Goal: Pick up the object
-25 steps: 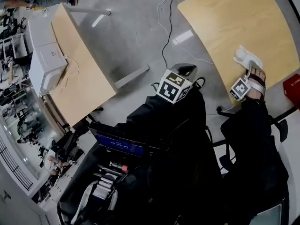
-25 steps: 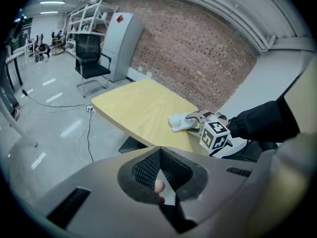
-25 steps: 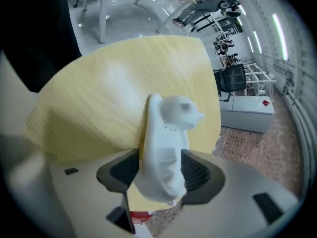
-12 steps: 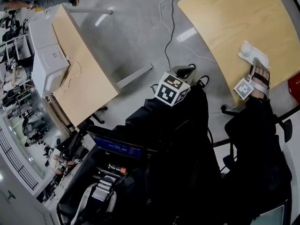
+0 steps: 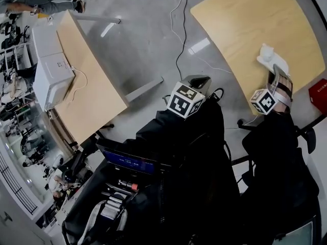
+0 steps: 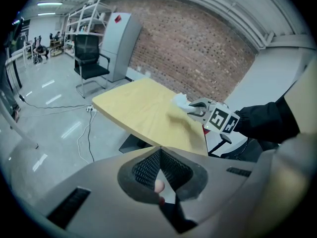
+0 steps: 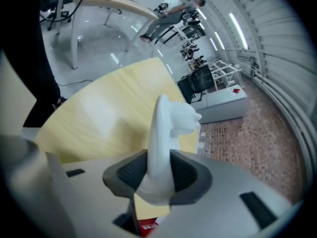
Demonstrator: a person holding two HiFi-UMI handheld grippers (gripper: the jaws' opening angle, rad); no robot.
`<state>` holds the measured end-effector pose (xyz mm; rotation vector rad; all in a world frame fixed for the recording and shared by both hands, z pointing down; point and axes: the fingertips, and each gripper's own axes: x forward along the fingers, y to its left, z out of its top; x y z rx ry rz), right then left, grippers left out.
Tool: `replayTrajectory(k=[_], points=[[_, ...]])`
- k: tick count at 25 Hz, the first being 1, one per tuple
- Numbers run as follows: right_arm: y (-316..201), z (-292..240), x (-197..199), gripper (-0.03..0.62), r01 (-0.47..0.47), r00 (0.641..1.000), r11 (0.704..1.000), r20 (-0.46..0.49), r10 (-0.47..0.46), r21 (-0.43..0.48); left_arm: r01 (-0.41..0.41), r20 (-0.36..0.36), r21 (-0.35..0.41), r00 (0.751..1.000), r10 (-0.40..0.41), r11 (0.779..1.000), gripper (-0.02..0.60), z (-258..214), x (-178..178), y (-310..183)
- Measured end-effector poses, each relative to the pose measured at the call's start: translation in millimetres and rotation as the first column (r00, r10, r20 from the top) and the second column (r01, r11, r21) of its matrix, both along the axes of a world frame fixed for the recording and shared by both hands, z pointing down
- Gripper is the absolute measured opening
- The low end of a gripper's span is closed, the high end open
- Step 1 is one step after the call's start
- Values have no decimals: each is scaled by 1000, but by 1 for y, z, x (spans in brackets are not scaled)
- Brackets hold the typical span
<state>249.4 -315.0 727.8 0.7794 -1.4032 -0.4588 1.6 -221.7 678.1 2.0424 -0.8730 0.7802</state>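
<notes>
The object is a white moulded figure (image 7: 168,118) near the front edge of the round wooden table (image 5: 245,24). In the right gripper view it stands upright between my right gripper's (image 7: 158,175) dark pads. The jaws are closing and the pads touch it on both sides. From the head view, the figure (image 5: 266,55) lies just beyond the right gripper (image 5: 273,70). The left gripper view shows the figure (image 6: 181,102) and the right gripper (image 6: 198,108) at the table edge. My left gripper (image 6: 159,167) is held off the table near my body (image 5: 196,80), shut and holding nothing.
A second wooden table (image 5: 92,86) at the left carries a white box (image 5: 51,70). A cable (image 5: 179,29) runs over the grey floor between the tables. A red box (image 5: 319,93) sits at the right edge. An office chair (image 6: 91,58) and a grey cabinet (image 6: 121,43) stand further back.
The right gripper has edged forward onto the white figure, which now sits at its jaws. The left gripper has stayed in about the same place.
</notes>
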Motion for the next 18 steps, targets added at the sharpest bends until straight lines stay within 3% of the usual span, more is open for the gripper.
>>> replayTrajectory(k=[5, 11, 14, 18], points=[[6, -89, -33, 141, -54, 992, 984, 124, 33, 169, 0, -29, 79, 1000, 2, 997, -5, -34, -5, -9], [30, -222, -46, 141, -225, 941, 905, 321, 106, 361, -9, -87, 232, 996, 30, 973, -5, -106, 15, -34], [45, -284, -38, 141, -336, 880, 855, 455, 136, 395, -2, -123, 299, 992, 41, 954, -5, -153, 32, -42], [56, -351, -27, 141, -485, 759, 776, 635, 144, 404, 3, -179, 407, 981, 76, 913, -5, -216, 52, -56]])
